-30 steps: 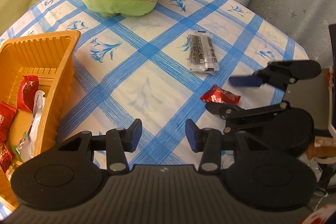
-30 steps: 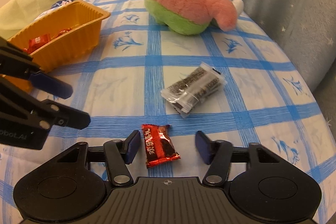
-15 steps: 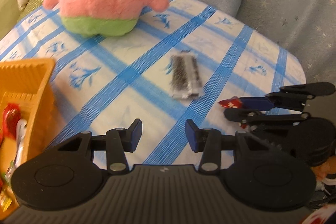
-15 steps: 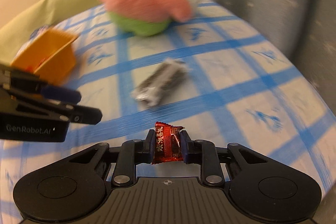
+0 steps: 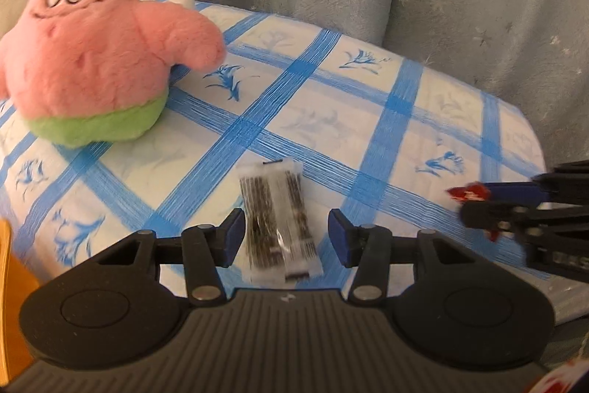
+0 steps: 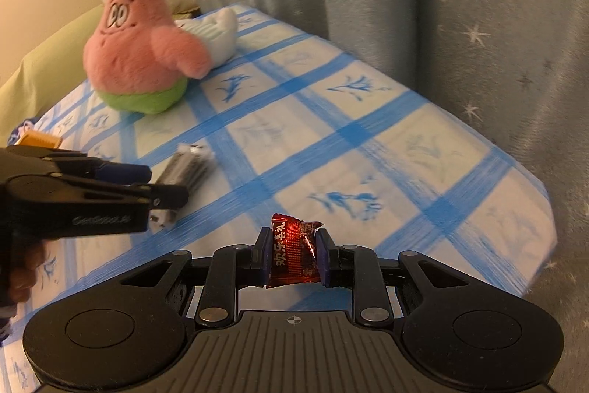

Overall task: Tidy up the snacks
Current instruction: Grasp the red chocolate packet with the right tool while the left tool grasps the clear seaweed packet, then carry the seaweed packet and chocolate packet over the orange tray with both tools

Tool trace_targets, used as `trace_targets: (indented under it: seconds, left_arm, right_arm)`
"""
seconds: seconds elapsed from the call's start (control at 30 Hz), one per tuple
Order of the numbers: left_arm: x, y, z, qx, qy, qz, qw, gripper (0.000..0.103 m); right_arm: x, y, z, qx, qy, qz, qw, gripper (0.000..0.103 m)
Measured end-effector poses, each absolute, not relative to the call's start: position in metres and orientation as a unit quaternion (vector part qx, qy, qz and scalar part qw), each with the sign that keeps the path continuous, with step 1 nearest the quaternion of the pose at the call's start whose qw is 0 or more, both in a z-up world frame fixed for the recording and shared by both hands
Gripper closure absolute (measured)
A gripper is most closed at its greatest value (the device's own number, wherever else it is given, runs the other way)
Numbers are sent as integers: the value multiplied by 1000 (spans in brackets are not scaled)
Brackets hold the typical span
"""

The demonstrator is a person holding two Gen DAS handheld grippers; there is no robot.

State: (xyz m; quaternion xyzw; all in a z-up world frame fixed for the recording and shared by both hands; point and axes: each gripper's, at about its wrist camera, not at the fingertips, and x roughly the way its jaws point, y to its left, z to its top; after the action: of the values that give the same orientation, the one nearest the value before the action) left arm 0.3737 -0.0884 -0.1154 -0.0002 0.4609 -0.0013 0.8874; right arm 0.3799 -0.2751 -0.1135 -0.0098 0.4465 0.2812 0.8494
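Right gripper [image 6: 292,255] has clamped and lifted the red candy [image 6: 293,251] off the cloth

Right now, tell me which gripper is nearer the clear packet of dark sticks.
Left. The left gripper straddles the clear packet, jaws open. The right gripper is off to its side, holding the red candy.

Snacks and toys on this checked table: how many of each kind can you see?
Snack packets: 2, the red candy held in the right tool, and the clear packet between the left tool's fingers.
Plush toys: 1, the pink starfish.
Total: 3.
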Motion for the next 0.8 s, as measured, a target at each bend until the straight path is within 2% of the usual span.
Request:
trace_targets:
  seconds: [0.17, 0.23, 0.33, 0.8]
  left_arm:
    - [387, -87, -125, 11, 473, 1, 881, 59]
    - [389, -85, -128, 8, 477, 1, 879, 65]
    - [388, -86, -128, 9, 476, 2, 880, 68]
    - [323, -78, -107, -31, 475, 9, 879, 69]
  right_arm:
    - [380, -286, -114, -3, 449, 272, 851, 78]
    - [380, -289, -115, -1, 451, 268, 851, 78]
    - [379, -290, -116, 1, 455, 266, 850, 78]
    - [358, -263, -106, -3, 455, 301, 838, 78]
